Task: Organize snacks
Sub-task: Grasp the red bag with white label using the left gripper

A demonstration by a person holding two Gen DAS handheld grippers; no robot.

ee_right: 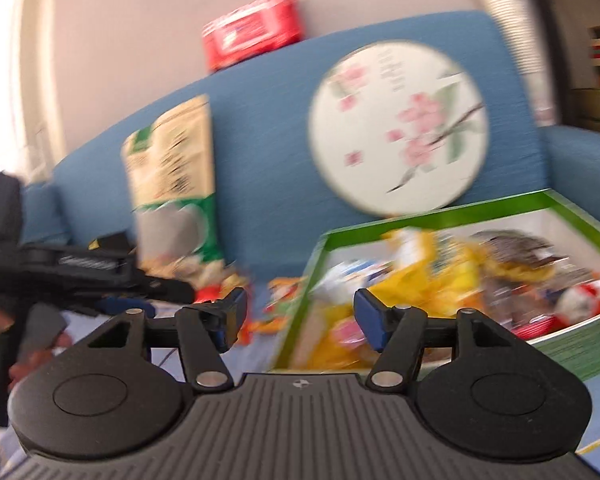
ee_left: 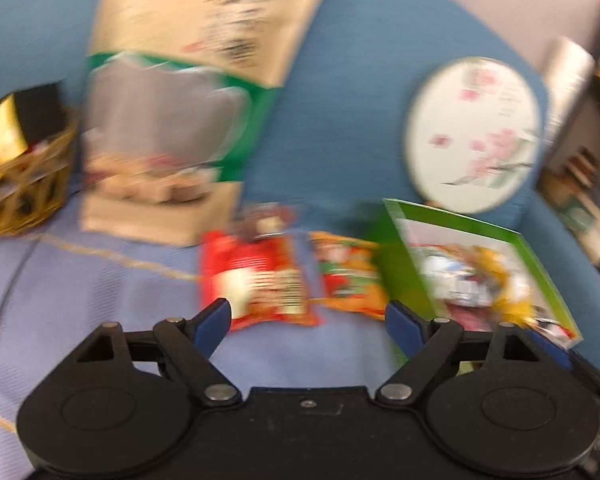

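Both views are motion-blurred. A red snack packet [ee_left: 256, 280] and an orange snack packet [ee_left: 350, 280] lie side by side on the lilac cloth just beyond my left gripper [ee_left: 308, 312], which is open and empty. A green box [ee_left: 480, 268] full of snacks stands to their right. In the right wrist view the green box [ee_right: 452, 220] holds several yellow and mixed packets. My right gripper [ee_right: 298, 312] is open and empty at the box's near left corner. The left gripper [ee_right: 100, 276] shows there at the left.
A large beige and green snack bag [ee_left: 180, 100] leans on the blue sofa back [ee_left: 340, 100]. A round floral cushion [ee_left: 474, 132] leans at the right. A woven basket [ee_left: 16, 176] with gold packets stands at the far left. A red pack [ee_right: 252, 28] sits on top of the sofa back.
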